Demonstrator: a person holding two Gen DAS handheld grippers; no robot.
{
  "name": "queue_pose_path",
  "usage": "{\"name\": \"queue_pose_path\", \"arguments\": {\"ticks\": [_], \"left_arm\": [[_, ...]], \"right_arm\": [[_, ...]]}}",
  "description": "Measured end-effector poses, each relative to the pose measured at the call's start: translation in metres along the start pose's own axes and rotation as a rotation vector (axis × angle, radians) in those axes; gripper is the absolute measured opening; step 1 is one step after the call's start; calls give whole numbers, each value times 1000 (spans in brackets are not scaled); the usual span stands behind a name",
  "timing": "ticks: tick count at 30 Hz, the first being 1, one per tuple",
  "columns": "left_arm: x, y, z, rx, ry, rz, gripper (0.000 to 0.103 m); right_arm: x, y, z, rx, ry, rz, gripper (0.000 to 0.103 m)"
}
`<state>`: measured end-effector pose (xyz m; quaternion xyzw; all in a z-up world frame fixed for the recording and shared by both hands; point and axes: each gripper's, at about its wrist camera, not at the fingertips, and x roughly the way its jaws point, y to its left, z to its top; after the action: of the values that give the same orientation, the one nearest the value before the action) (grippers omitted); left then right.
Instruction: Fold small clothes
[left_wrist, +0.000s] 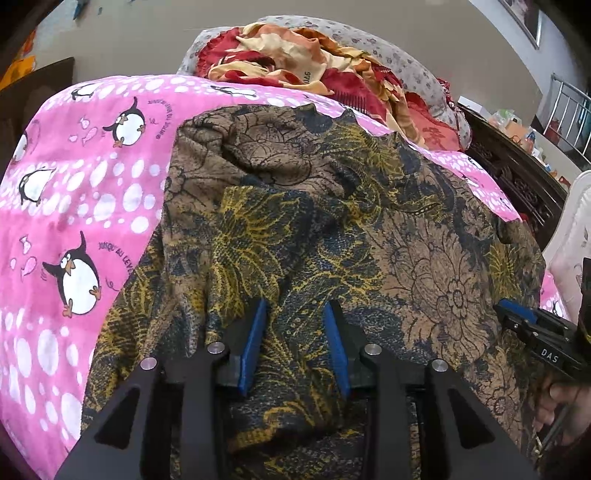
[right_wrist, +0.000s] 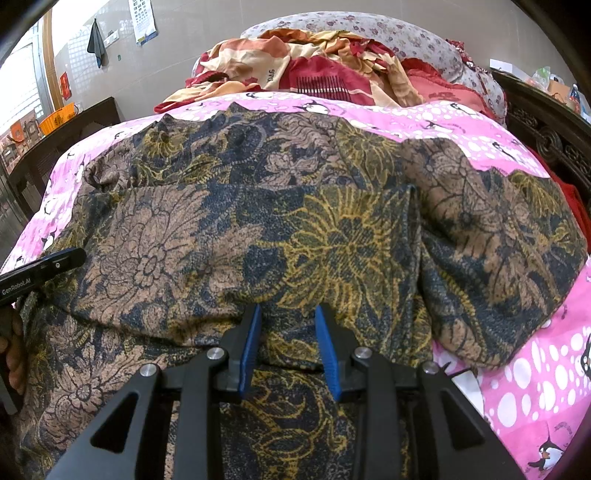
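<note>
A brown, navy and yellow floral garment lies spread and partly folded over on a pink penguin-print bedsheet. My left gripper sits low over the garment's near part. Its blue pads stand apart, with cloth lying between them but not pinched. My right gripper rests over the same garment near a fold ridge, its pads also apart and loose cloth between them. In the left wrist view the right gripper shows at the right edge, tips on the cloth.
A crumpled red and cream blanket and a grey floral pillow lie at the far end of the bed. A dark carved bed frame runs along the right. A hand holding the left gripper shows at the left edge.
</note>
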<state>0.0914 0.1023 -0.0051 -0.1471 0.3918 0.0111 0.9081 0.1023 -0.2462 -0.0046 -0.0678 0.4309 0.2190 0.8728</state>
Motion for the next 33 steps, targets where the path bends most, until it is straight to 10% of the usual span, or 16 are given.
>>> {"name": "queue_pose_path", "arguments": {"ticks": [11, 15, 18, 23, 33], "left_arm": [[1, -6, 6, 1, 2, 5, 14], [1, -6, 5, 1, 2, 4, 14], [1, -6, 6, -2, 2, 3, 14], [1, -6, 6, -3, 1, 2, 14], [2, -5, 6, -9, 0, -1, 14]], "right_arm": [[-7, -2, 0, 30, -6, 34, 36], [-54, -26, 7, 102, -146, 150, 44], [-84, -95, 17, 206, -273, 18, 70], [-80, -234, 9, 500, -285, -196, 70], [-16, -377, -31, 1051, -339, 118, 63]]}}
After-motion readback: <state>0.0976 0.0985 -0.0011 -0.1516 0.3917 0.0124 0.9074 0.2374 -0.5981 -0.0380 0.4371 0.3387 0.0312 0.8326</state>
